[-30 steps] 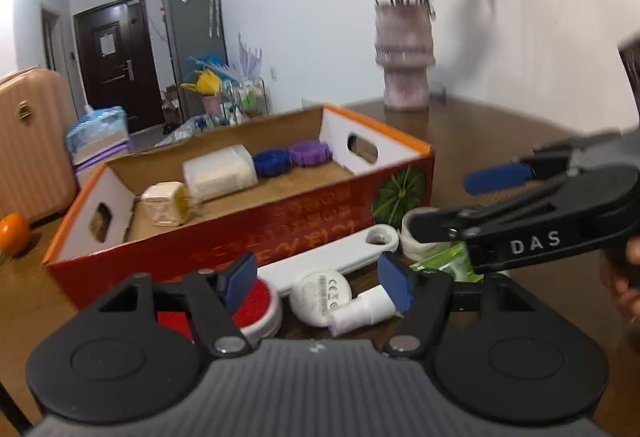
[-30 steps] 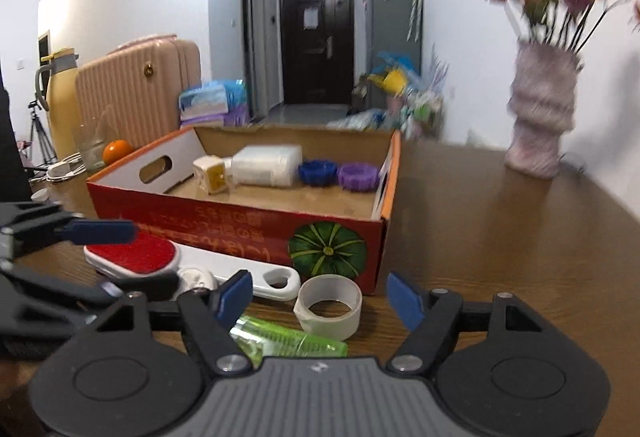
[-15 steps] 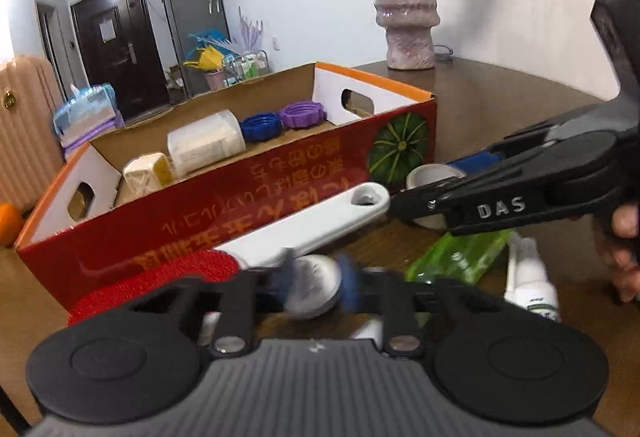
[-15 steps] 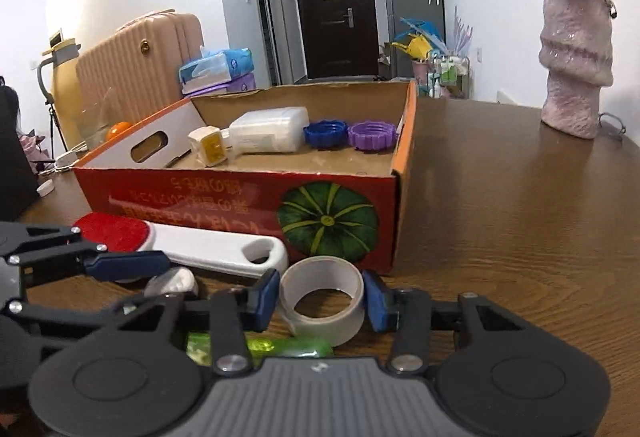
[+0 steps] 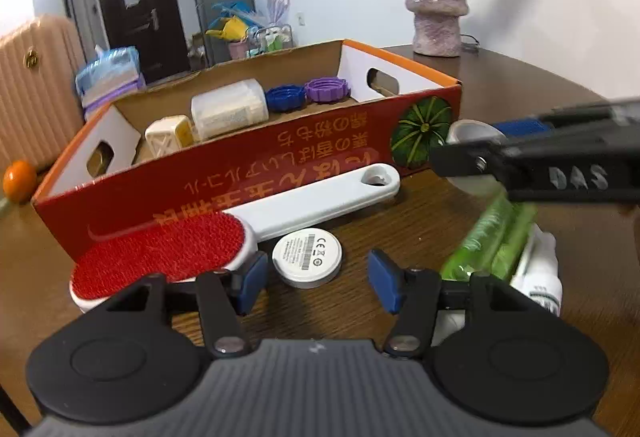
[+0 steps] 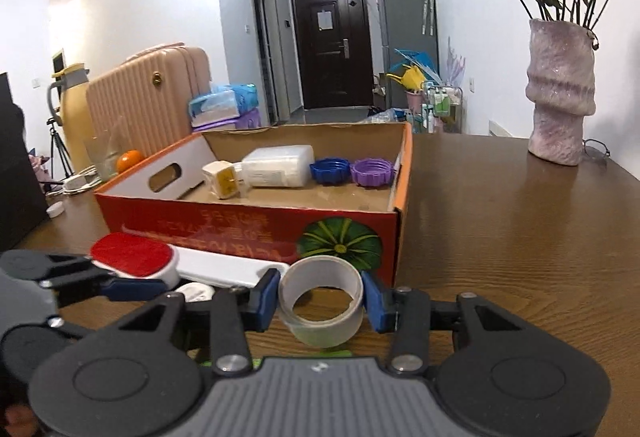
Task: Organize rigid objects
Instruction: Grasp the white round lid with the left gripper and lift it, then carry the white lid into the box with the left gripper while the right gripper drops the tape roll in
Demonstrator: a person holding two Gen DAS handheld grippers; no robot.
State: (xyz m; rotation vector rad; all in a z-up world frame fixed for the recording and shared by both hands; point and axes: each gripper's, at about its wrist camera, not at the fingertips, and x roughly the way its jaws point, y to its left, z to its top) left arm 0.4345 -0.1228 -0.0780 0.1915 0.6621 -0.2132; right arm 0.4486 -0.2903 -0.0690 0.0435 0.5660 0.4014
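My right gripper has its blue pads pressed on either side of the tape roll, just in front of the cardboard box on the counter. My left gripper has just been opening and its jaws stand apart with nothing between them, the round white disc lying just ahead. Beside the disc lies the red lint brush, against the box front. Inside the box sit two caps, a white container and a small cube.
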